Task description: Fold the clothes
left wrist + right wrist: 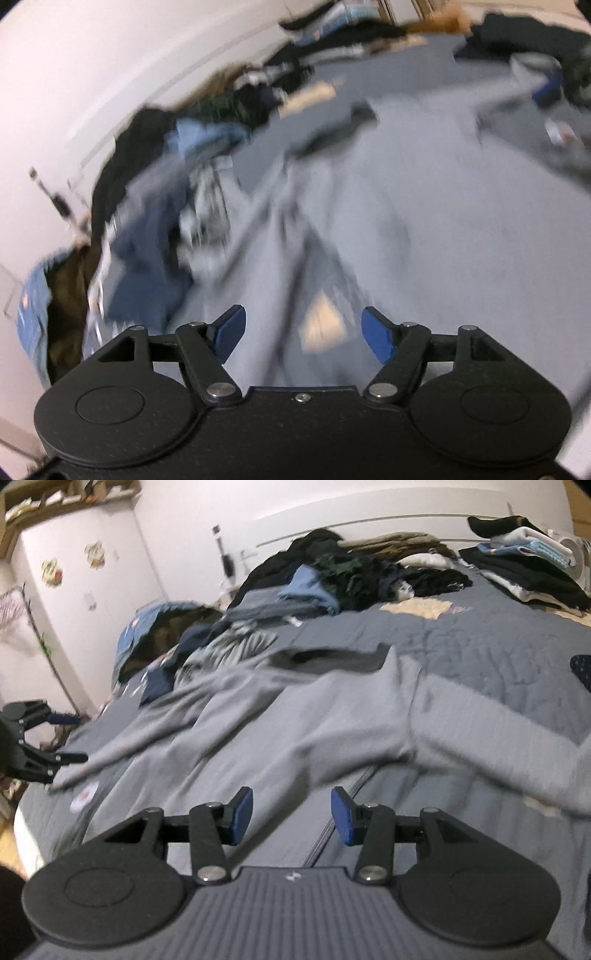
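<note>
A light grey long-sleeved top [295, 716] lies spread on the bed, its dark collar [332, 659] toward the far side, one sleeve [122, 746] reaching left and the other sleeve [498, 753] reaching right. It fills the blurred left wrist view [369, 221]. My right gripper [291, 818] is open and empty just above the top's near hem. My left gripper [303, 334] is open and empty above the garment; it also shows at the left edge of the right wrist view [68, 738], beside the left sleeve's end.
The bed has a blue-grey quilt [498, 646]. A heap of unfolded clothes [314, 583] lies along the far left side. A stack of folded clothes [524, 576] sits at the far right. White wall and wardrobe [92, 572] stand behind.
</note>
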A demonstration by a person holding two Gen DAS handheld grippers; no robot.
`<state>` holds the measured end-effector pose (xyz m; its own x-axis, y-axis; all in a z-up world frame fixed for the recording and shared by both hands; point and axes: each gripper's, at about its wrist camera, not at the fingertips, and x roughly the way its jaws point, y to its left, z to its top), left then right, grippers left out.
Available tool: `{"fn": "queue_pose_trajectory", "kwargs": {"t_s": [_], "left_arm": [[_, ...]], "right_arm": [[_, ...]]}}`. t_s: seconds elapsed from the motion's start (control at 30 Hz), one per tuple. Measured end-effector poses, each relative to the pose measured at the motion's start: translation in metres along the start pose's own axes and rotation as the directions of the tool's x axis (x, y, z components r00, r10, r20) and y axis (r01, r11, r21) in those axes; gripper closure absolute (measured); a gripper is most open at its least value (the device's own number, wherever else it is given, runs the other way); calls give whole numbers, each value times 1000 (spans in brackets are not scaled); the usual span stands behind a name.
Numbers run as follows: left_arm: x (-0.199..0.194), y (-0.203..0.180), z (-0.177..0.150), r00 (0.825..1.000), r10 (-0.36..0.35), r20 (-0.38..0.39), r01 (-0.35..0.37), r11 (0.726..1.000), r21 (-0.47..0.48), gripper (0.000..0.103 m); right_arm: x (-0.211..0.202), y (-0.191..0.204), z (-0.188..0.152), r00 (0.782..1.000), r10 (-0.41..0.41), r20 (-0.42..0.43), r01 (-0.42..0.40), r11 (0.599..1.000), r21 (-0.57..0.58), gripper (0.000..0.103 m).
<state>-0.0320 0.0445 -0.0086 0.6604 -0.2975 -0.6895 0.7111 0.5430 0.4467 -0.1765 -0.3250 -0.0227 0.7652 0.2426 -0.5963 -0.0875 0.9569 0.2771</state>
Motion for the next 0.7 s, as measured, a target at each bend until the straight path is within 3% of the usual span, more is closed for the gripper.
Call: {"fn": "queue_pose_trajectory", "kwargs": {"t_s": [0.1, 0.2, 0.37, 0.53, 0.6, 0.67, 0.7], "left_arm": [[-8, -8, -38, 998, -58, -30, 57, 998, -30, 47], [-11, -10, -57, 987, -158, -9, 156, 979, -132, 54], [7, -12, -57, 976, -216, 31, 217, 950, -225, 54], [31, -25, -57, 958, -286, -14, 273, 928, -255, 57], [36, -22, -62, 949, -316, -8, 299, 905, -302, 87], [31, -13, -70, 934, -355, 32, 340, 861, -377, 94], [25, -9, -73, 932, -359, 47, 347, 853, -389, 94]], "right_arm": [[-17, 24, -30, 1000, 19, -11, -19, 999, 29, 57], [-28, 38, -62, 999, 9, -39, -6, 997, 73, 57], [-30, 48, -103, 992, -61, -110, 75, 989, 126, 57], [-22, 56, -123, 987, -70, -147, 89, 987, 132, 57], [-16, 56, -128, 984, -62, -168, 88, 985, 148, 57], [-12, 55, -135, 983, -34, -178, 68, 981, 184, 57], [-10, 56, -136, 984, -28, -177, 63, 979, 196, 57]]}}
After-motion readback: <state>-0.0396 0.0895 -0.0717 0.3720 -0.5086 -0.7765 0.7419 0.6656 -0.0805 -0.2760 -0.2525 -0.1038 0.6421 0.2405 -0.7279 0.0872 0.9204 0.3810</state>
